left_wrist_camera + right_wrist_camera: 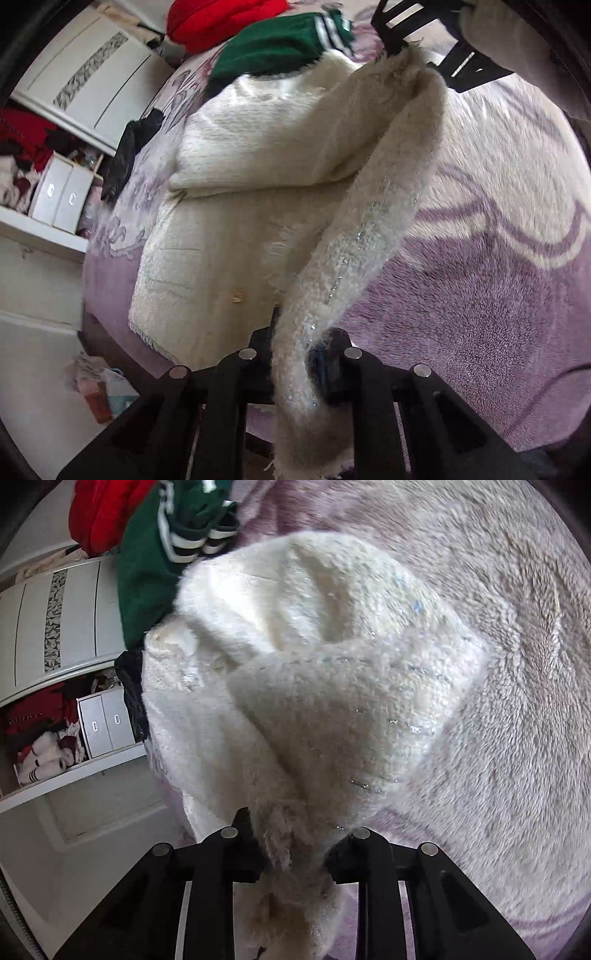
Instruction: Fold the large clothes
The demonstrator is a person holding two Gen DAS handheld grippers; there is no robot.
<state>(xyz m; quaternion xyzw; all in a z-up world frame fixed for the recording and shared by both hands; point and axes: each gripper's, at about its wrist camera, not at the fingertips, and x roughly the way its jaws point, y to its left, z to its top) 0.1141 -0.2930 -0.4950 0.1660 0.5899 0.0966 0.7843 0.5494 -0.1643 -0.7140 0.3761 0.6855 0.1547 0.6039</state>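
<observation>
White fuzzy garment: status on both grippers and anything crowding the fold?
Left gripper and right gripper both shut on white fuzzy garment, edge lifted off purple blanket. Green garment touching its far end.

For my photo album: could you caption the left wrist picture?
Left hand-held gripper and right hand-held gripper lift a fluffy white sweater edge above the purple blanket.
</observation>
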